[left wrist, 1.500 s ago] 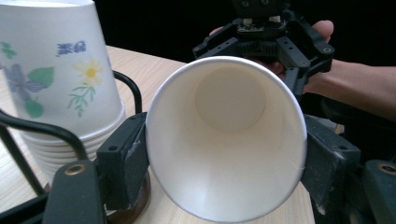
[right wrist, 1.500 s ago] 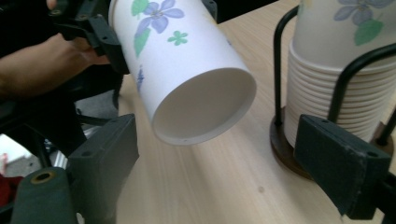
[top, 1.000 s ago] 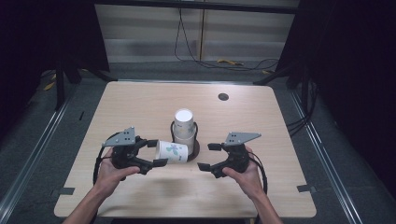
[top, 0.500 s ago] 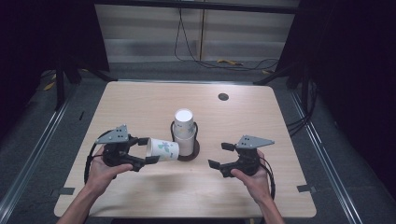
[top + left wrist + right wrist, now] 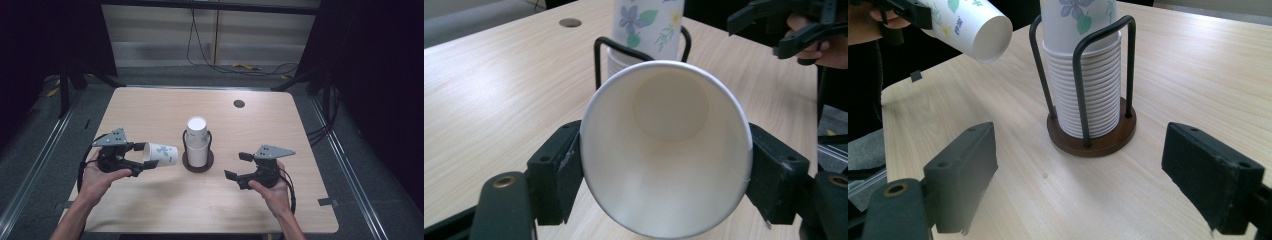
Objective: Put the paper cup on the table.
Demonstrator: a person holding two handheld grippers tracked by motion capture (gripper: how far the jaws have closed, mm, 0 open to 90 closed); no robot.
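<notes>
Jaws of the left gripper [image 5: 136, 159] are pinching a floral paper cup [image 5: 161, 154] sideways above the table [image 5: 150, 110], just left of the cup stack [image 5: 197, 141] in its wire holder [image 5: 198, 161]; the right gripper [image 5: 237, 166] is hovering spread wide, holding nothing.

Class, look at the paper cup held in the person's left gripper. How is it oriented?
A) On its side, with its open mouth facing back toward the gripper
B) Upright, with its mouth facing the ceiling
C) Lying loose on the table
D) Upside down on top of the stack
A: the left gripper clamps the paper cup by its rim, so its camera looks straight into the open mouth.
</notes>
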